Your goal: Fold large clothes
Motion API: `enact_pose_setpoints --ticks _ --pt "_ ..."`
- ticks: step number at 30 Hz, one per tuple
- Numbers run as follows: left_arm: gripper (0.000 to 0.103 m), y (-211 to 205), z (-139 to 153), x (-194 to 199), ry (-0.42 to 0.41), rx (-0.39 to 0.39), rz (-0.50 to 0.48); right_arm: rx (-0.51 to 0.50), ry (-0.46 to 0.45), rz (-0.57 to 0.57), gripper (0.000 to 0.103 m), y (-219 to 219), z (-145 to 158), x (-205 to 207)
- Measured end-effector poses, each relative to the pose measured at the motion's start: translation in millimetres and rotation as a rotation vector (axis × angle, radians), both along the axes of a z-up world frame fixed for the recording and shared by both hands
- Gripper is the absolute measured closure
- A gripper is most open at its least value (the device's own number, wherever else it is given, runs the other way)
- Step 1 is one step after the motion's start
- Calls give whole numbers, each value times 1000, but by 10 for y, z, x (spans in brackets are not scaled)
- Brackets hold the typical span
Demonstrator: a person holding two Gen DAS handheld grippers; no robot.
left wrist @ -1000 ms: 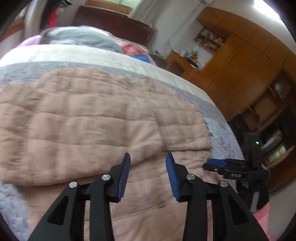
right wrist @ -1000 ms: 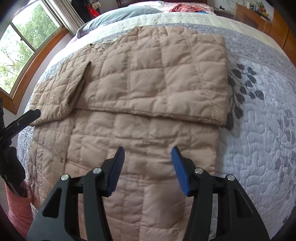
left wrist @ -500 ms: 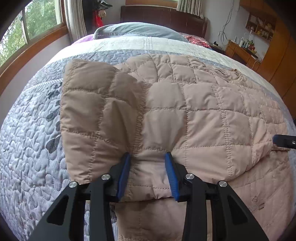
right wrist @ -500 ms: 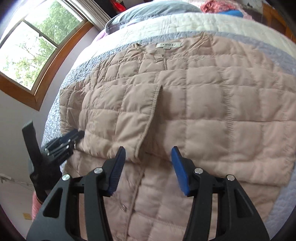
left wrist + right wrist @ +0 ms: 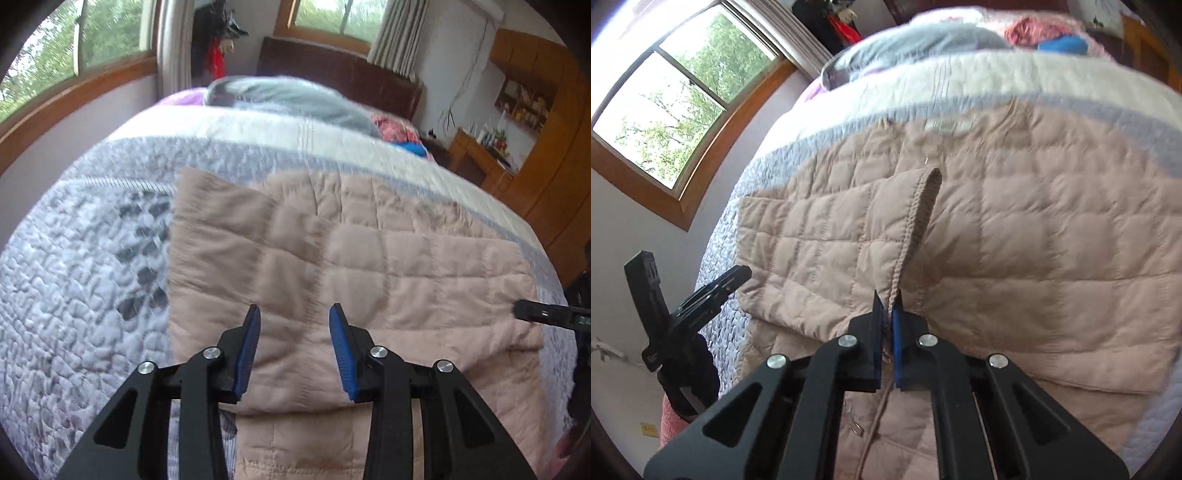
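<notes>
A tan quilted jacket (image 5: 369, 266) lies spread on the bed with both sides folded in; it also fills the right wrist view (image 5: 1034, 258). My left gripper (image 5: 293, 347) is open and empty, hovering just above the folded left part near its lower edge. My right gripper (image 5: 886, 325) is shut on the ribbed cuff edge of the folded sleeve (image 5: 919, 206), which stands up slightly. The right gripper's tip shows at the right edge of the left wrist view (image 5: 543, 315). The left gripper shows at the left of the right wrist view (image 5: 701, 299).
The bed has a grey-white quilted cover (image 5: 74, 295). Pillows and bundled cloth (image 5: 295, 99) lie at the head by the dark headboard (image 5: 343, 74). Windows (image 5: 676, 110) are on the left wall, wooden cabinets (image 5: 535, 129) on the right.
My right gripper has closed on the sleeve cuff edge, which was between open jaws before. My left gripper has pulled back slightly off the jacket edge and stays open.
</notes>
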State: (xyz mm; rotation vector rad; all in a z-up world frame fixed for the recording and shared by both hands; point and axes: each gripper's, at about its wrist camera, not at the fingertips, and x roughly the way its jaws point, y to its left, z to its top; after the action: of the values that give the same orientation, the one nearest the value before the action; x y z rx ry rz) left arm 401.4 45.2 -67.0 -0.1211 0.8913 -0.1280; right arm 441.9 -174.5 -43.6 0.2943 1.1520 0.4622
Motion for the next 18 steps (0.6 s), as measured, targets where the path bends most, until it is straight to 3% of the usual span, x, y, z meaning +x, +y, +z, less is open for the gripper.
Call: enact_pose_setpoints --ticks 4,9,14,18 --pt "65 -122 106 48 -34 9 -15 -74 -85 -65 100 -334 335 -122" --pt "65 -392 -6 182 -1 45 -54 -140 -98 -181 100 -844 428 -211" --pt "65 -618 -275 318 64 88 -72 -156 -47 -256 100 -1174 187 -176" --pt "65 -690 -493 383 105 127 -75 -155 19 -279 100 -1317 -196 -111"
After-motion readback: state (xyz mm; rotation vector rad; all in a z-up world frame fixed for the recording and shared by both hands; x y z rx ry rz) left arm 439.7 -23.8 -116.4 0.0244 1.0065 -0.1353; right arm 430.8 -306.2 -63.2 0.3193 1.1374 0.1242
